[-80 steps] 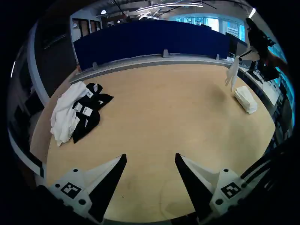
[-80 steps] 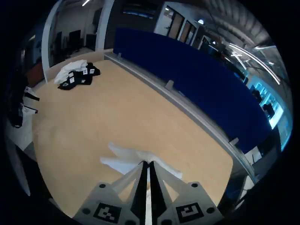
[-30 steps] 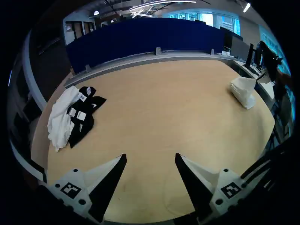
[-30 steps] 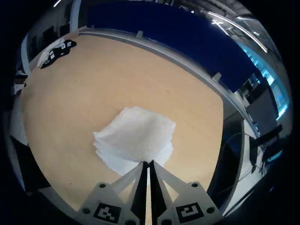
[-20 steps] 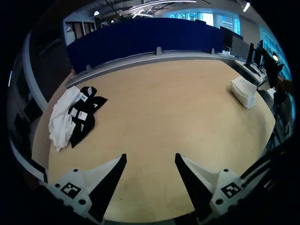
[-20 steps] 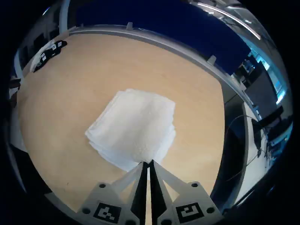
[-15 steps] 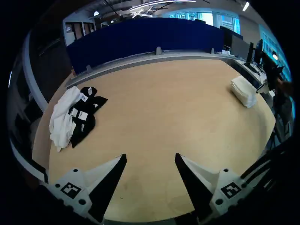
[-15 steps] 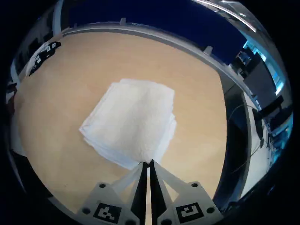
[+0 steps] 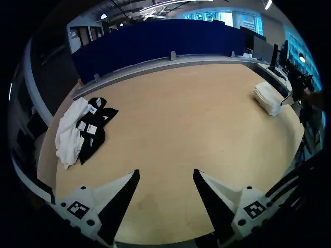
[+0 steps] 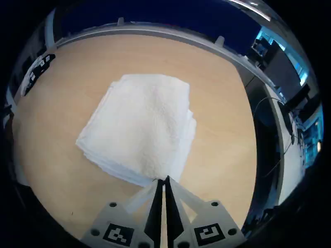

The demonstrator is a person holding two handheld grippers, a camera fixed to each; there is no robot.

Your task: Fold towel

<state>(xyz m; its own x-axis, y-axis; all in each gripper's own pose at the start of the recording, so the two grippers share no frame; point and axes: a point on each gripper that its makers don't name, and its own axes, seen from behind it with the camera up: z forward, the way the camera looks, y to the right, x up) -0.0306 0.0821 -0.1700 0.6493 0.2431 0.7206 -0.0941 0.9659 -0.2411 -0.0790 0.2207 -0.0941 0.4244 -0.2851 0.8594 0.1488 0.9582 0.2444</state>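
Folded white terry towel [image 10: 140, 124] lies flat on the pale wooden table [image 10: 62, 173], layers squared, so fold looks done. Right gripper [image 10: 164, 180] at 6 o'clock of right gripper view, jaws narrow, nipping towel's near corner, prob. to set it down w/o spoiling the stack. Left gripper [image 9: 165, 170] spread wide, nothing btwn fingers, parked over bare table. In its view, towel at 2 o'clock, heap of white & black clothes [image 9: 80, 128] at 9.

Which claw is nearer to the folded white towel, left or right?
Right. The right claw, shut, sits at the near corner of the folded towel; the left claw hangs open far across the table from it.
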